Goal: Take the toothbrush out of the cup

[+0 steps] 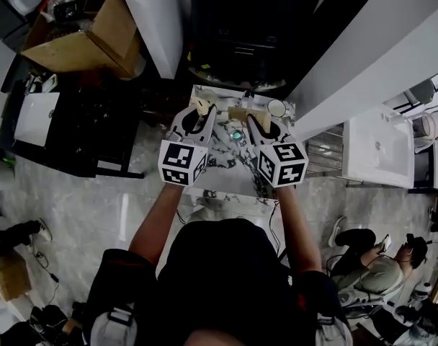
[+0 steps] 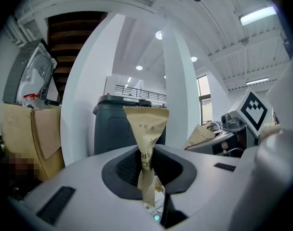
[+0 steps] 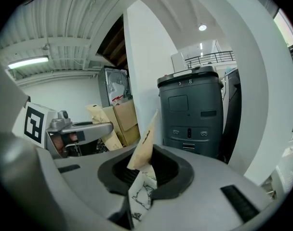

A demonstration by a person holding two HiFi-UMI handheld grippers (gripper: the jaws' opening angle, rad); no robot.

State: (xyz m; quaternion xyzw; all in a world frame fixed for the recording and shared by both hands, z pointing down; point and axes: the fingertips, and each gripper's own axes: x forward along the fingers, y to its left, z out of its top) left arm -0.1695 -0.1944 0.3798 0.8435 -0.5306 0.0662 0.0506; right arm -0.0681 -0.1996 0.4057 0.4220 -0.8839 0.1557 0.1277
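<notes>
Above the near part of the marble table [image 1: 226, 173], the person holds both grippers side by side, the marker cubes toward the body and the fingers pointing away. The left gripper [image 2: 147, 186] has its fingers closed almost together on a brown paper wrapper [image 2: 145, 129], pinching its narrow lower part; the wrapper's wider printed top stands up above the fingers. The right gripper [image 3: 139, 177] is likewise nearly closed, its fingers pinching a brown paper scrap [image 3: 142, 148] that sticks up at a tilt. Seen from the head view, the 2 pieces of paper sit apart over the table's middle, and whether they are joined cannot be told. Between the 2 grippers, a small green thing [image 1: 236, 135] lies on the table. At the table's far right corner stands a white round cup [image 1: 276, 108], clear of both grippers. The toothbrush cannot be made out in any view. Beyond the table's far edge stands a dark grey cabinet [image 3: 192, 114], and past the table's far left are cardboard boxes [image 1: 82, 42].
</notes>
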